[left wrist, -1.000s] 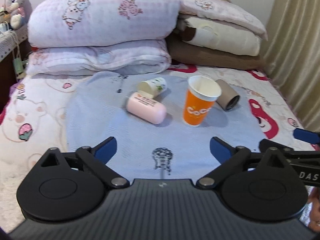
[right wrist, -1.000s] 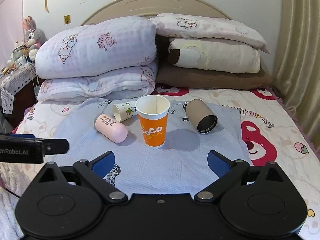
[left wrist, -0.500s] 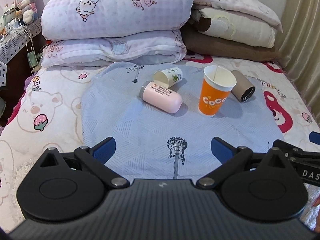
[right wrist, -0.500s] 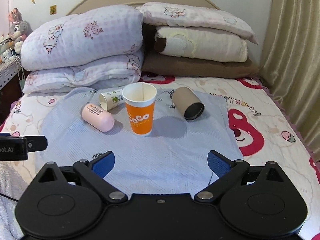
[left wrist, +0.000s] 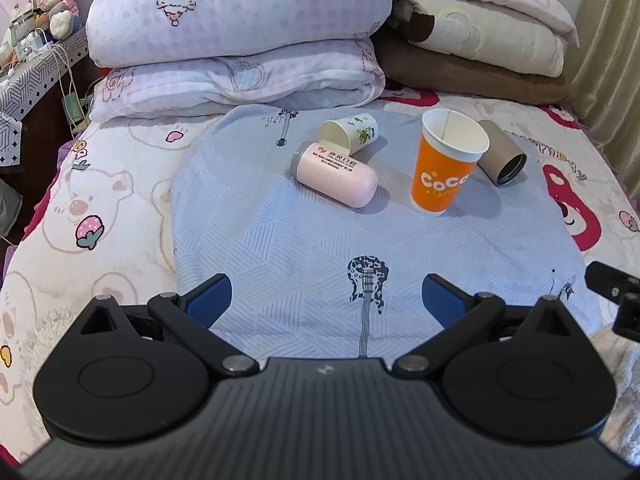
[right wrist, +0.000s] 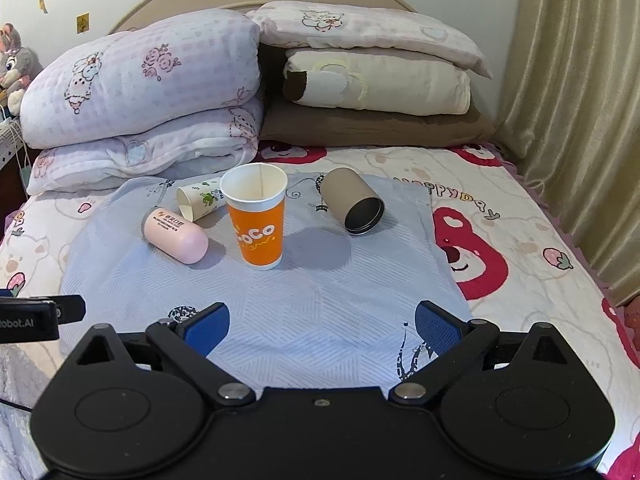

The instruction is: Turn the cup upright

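1. Both tools are wide open and hold nothing: the left gripper (left wrist: 325, 294) and the right gripper (right wrist: 322, 322) hang over the near edge of the blue mat (right wrist: 280, 320).
2. The orange cup (right wrist: 258, 222) already stands up in the middle.
3. The pink cup (left wrist: 336, 174), white cup (left wrist: 352, 134) and brown cup (right wrist: 352, 206) lie on their sides near the far edge.
4. Pick one lying cup. Come in slowly, pinch its side softly, then tip it up without bumping the orange one.

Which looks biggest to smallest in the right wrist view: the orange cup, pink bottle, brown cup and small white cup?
1. Orange cup, standing upright.
2. Brown cup and pink bottle, both lying down, look about alike; I won't rank them.
3. Small white cup, on its side, farther back and partly hidden.
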### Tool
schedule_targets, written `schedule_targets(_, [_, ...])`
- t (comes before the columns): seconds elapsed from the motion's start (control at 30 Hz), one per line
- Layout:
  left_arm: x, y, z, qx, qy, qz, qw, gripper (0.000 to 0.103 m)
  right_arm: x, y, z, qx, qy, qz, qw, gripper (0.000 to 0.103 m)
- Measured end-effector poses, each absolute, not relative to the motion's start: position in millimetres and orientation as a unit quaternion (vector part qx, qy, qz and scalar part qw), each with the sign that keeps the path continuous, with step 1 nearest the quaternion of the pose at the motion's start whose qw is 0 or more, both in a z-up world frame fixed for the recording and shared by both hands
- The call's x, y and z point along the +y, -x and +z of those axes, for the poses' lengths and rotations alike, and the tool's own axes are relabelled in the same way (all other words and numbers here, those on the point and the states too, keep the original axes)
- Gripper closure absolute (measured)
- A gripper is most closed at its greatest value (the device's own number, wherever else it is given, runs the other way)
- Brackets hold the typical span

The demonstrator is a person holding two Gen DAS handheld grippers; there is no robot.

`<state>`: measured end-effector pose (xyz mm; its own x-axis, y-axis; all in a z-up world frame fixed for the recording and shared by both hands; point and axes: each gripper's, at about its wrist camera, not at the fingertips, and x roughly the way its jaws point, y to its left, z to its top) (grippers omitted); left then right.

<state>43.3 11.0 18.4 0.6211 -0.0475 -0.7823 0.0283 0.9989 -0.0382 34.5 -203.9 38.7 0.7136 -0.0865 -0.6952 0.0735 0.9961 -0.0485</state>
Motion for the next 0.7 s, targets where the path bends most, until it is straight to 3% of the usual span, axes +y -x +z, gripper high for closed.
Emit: schedule_targets(0.7, [8.2,-44.9,15.9,0.446,-0.002,-0.022,0.895,0.000,-207.0,-35.7,37.7,0.382,0.008,-0.052,0.923,0.002])
